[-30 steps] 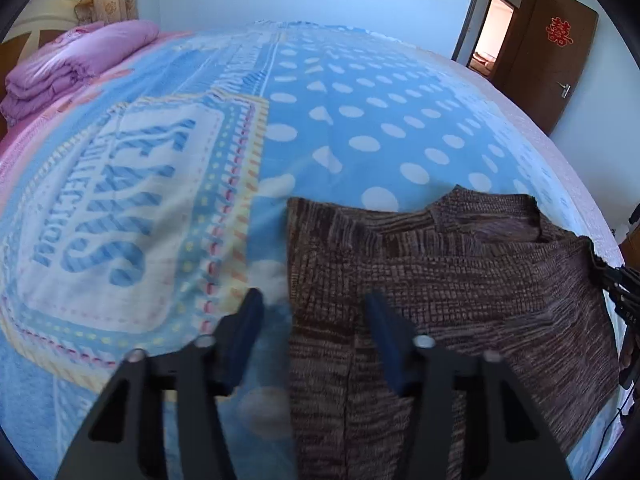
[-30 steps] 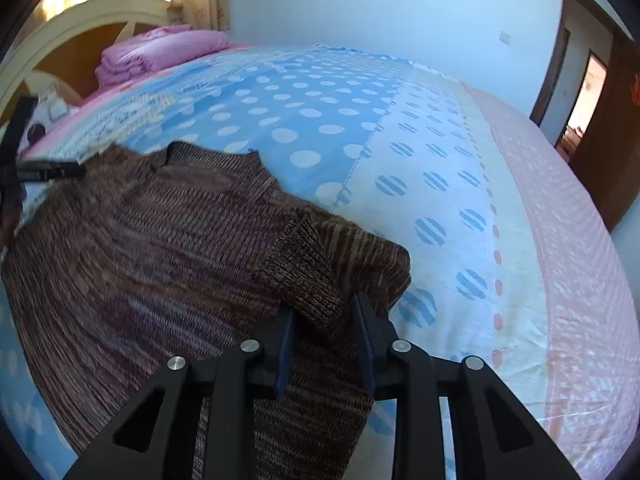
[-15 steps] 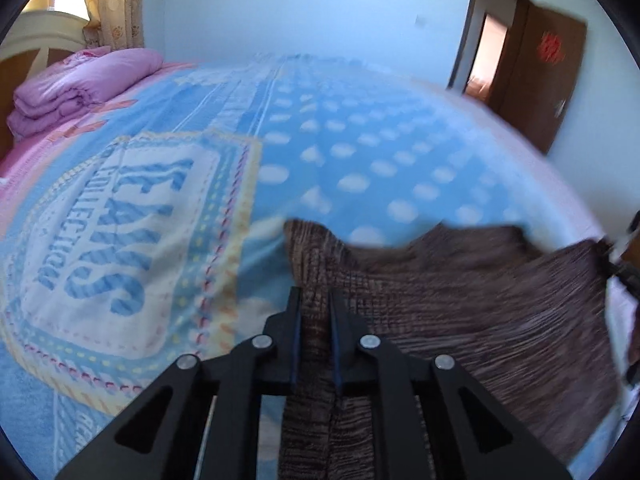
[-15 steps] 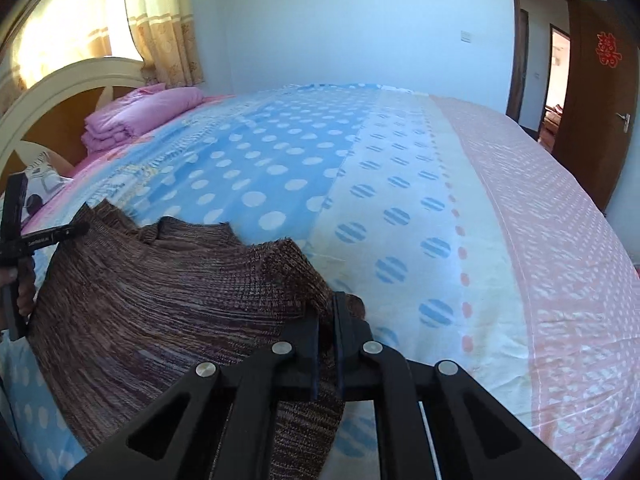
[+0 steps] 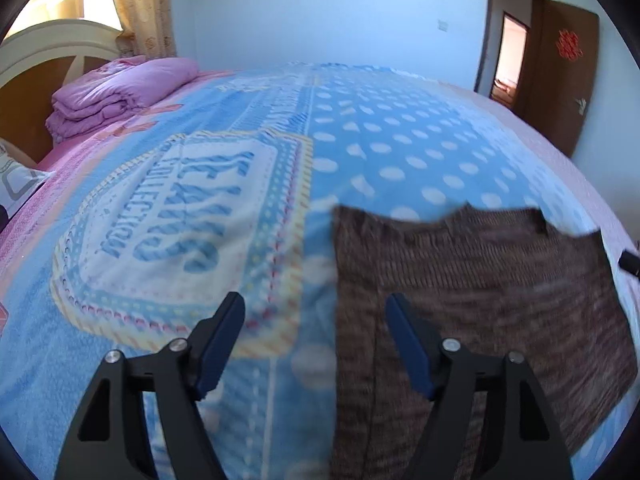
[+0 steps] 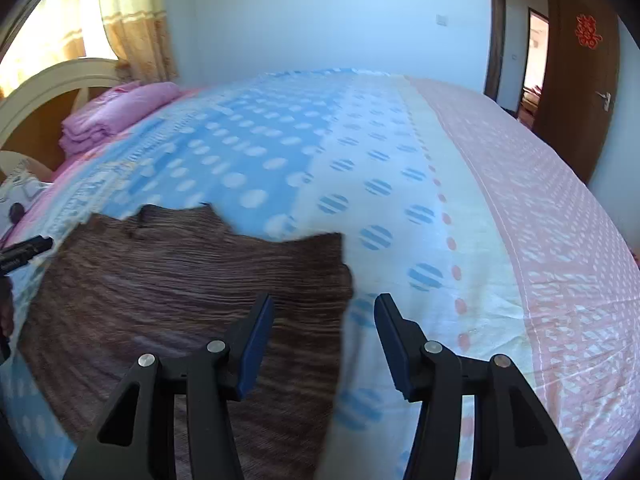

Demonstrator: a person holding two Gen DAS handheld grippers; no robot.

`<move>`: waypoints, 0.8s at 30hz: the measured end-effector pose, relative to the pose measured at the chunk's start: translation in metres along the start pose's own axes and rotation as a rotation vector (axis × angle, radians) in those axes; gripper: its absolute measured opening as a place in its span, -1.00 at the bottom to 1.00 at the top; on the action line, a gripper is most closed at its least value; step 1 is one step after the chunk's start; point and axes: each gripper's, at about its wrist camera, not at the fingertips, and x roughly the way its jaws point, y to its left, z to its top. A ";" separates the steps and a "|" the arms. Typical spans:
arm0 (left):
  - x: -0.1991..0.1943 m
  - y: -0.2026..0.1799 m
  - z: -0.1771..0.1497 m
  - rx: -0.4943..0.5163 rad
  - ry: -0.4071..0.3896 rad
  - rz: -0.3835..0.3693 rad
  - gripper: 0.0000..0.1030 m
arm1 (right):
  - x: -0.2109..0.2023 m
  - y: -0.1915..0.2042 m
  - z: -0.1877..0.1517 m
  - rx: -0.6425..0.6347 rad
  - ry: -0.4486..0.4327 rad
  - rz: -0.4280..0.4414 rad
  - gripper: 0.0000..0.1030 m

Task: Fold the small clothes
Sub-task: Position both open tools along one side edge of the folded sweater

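A brown knitted sweater (image 5: 472, 280) lies flat on the blue dotted bedspread (image 5: 400, 148), its sides folded in to straight edges. My left gripper (image 5: 316, 320) is open and empty, straddling the sweater's left edge. In the right wrist view the sweater (image 6: 180, 288) fills the lower left. My right gripper (image 6: 324, 320) is open and empty over the sweater's right edge. The other gripper's tip (image 6: 26, 250) shows at the far left.
A folded pink quilt (image 5: 120, 96) lies by the headboard (image 5: 44, 60) at the back left. A pillow (image 5: 16, 184) sits at the left edge. A brown door (image 6: 580, 80) stands open at the right. The pink strip of bedspread (image 6: 560, 240) runs along the right.
Both grippers were shut on the sweater's folded sides half a second ago. Now both have opened and let go, and the sweater lies flat with its sides folded in.
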 end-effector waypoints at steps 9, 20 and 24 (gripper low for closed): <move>0.035 -0.014 -0.001 0.070 0.057 0.203 0.95 | 0.027 0.103 -0.042 -0.206 0.165 0.133 0.04; 0.044 0.006 -0.004 -0.036 0.099 0.110 1.00 | -0.002 0.146 -0.054 -0.248 0.066 0.115 0.09; 0.045 0.004 -0.004 -0.024 0.094 0.121 1.00 | 0.017 0.172 -0.056 -0.270 0.107 0.101 0.10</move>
